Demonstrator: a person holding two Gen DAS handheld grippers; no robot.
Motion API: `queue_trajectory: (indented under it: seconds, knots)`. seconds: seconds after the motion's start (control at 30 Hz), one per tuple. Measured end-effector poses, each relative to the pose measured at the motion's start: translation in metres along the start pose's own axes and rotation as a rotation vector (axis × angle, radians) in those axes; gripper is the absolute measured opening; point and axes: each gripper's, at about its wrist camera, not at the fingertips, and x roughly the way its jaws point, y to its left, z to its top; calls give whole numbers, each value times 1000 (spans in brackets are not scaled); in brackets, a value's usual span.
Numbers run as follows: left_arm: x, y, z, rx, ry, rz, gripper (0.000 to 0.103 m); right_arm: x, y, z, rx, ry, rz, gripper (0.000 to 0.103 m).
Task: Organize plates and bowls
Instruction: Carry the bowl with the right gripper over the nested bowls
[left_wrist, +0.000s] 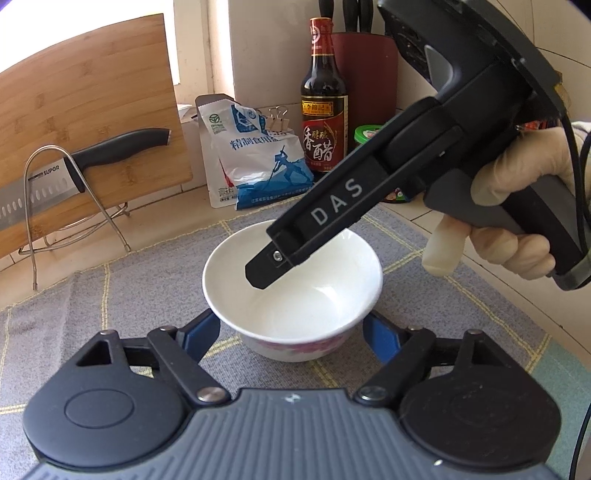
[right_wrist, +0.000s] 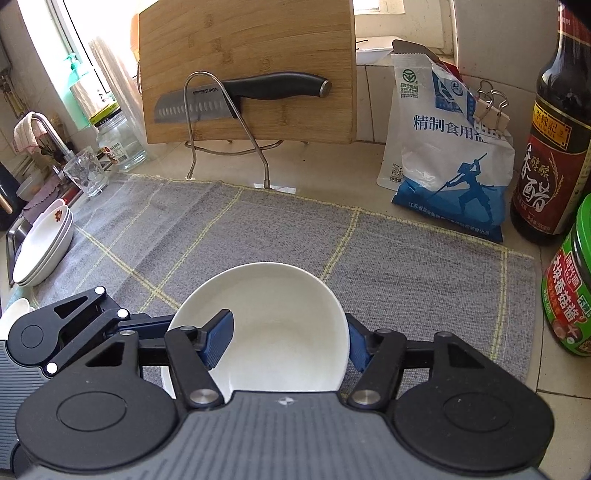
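Note:
A white bowl (left_wrist: 295, 295) with pink flowers on its outside stands on the grey checked mat (left_wrist: 110, 295). My left gripper (left_wrist: 293, 336) is shut on it, one blue pad on each side of the outer wall. My right gripper (right_wrist: 286, 343), held by a gloved hand (left_wrist: 517, 206), reaches down from the upper right. It is shut on the same bowl (right_wrist: 280, 314). One of its fingers (left_wrist: 266, 266) is inside the bowl and the other is outside against the rim wall. The left gripper's black linkage (right_wrist: 74, 325) shows at the left of the right wrist view.
A stack of white plates (right_wrist: 40, 251) lies at the mat's left edge by the sink. Behind are a cutting board (right_wrist: 247, 74) and knife (right_wrist: 240, 96) in a wire rack. A salt bag (right_wrist: 447, 162), vinegar bottle (right_wrist: 554, 147) and green-lidded jar (right_wrist: 569, 295) stand to the right.

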Motion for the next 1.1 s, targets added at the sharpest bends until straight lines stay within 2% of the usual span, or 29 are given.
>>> queue_trajectory:
  seconds: [0.5, 0.73, 1.1]
  knots:
    - [-18, 2, 4, 33, 8, -20, 84, -19, 14, -1, 40, -4, -1, 67]
    - [-47, 2, 2, 72, 3, -36, 84, -37, 41, -3, 38, -9, -32, 67]
    - [-103, 17, -10, 89, -3, -57, 84, -54, 102, -10, 53, -22, -36, 67]
